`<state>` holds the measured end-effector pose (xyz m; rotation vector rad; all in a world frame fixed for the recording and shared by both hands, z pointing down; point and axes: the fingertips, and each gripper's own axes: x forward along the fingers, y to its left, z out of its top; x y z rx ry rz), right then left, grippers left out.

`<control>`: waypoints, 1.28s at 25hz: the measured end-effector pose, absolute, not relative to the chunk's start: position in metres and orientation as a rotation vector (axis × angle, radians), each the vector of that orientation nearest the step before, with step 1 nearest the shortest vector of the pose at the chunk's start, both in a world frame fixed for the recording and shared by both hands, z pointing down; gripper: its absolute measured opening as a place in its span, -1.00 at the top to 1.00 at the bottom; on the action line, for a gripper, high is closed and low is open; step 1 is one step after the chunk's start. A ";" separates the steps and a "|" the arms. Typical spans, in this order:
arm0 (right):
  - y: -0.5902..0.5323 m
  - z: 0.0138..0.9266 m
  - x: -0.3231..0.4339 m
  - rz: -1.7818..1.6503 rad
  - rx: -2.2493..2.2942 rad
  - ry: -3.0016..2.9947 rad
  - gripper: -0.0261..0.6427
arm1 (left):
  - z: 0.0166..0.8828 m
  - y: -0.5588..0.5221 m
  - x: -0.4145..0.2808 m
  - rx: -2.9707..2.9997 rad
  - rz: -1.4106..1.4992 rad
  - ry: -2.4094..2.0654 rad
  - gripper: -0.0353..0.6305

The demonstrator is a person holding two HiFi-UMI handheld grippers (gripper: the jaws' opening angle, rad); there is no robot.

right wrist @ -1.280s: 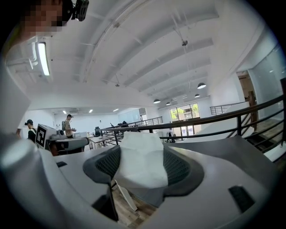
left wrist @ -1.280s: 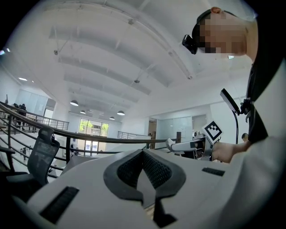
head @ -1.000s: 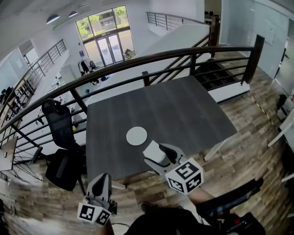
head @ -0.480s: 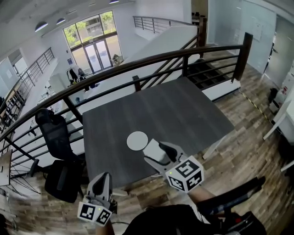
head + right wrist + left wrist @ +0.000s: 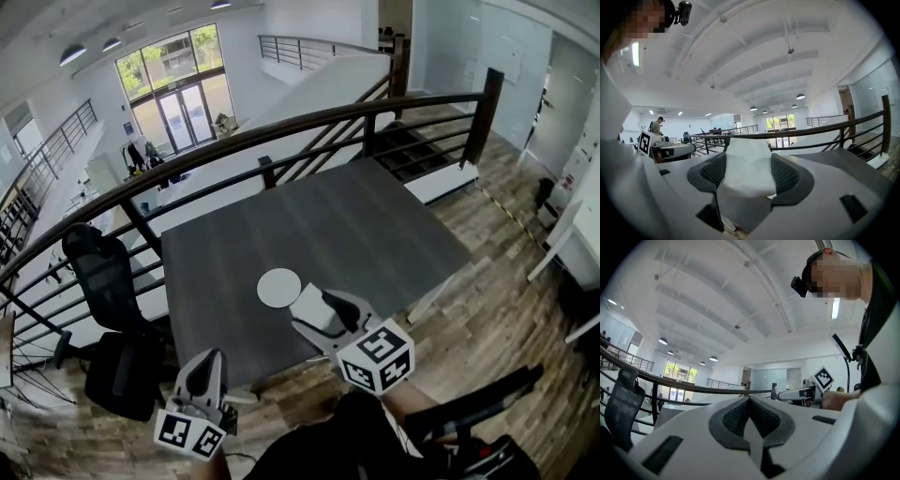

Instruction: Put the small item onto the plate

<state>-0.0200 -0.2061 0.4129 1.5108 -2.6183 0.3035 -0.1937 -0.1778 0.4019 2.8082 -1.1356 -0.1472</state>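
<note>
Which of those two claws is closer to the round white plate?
Right. The right claw sits just beside the round white plate; the left claw hangs farther back, by the dark table's corner.

My right gripper [image 5: 307, 309] is blocking the head view. Its body is covering the small white item [image 5: 747, 171], so I'm only seeing that in the right gripper view, where the pads [image 5: 787, 176] are hiding its lower part. The same gripper is covering the table's [image 5: 375, 225] near edge just right of the plate [image 5: 278, 287]. In the left gripper view, my left gripper [image 5: 750, 411] is filling the lower half, hiding the plate and cutting off the bottom of the chair [image 5: 623, 404].
</note>
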 end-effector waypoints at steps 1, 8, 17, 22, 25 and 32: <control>-0.207 0.413 -0.019 0.304 1.508 -2.618 0.01 | 0.403 -0.179 -0.192 2.811 -0.142 -1.135 0.88; -0.239 0.419 -0.012 0.316 1.432 -2.639 0.01 | 0.403 -0.207 -0.185 2.769 -0.150 -1.222 0.88; -0.319 0.409 0.003 0.297 1.331 -2.709 0.01 | 0.394 -0.257 -0.167 2.712 -0.096 -1.355 0.88; -0.365 0.414 -0.005 0.312 1.291 -2.717 0.01 | 0.378 -0.284 -0.170 2.706 -0.158 -1.399 0.88; -0.391 0.416 -0.013 0.301 1.253 -2.729 0.01 | 0.380 -0.295 -0.176 2.683 -0.117 -1.453 0.88; -0.439 0.438 -0.017 0.363 1.200 -2.708 0.01 | 0.378 -0.312 -0.178 2.638 -0.092 -1.549 0.88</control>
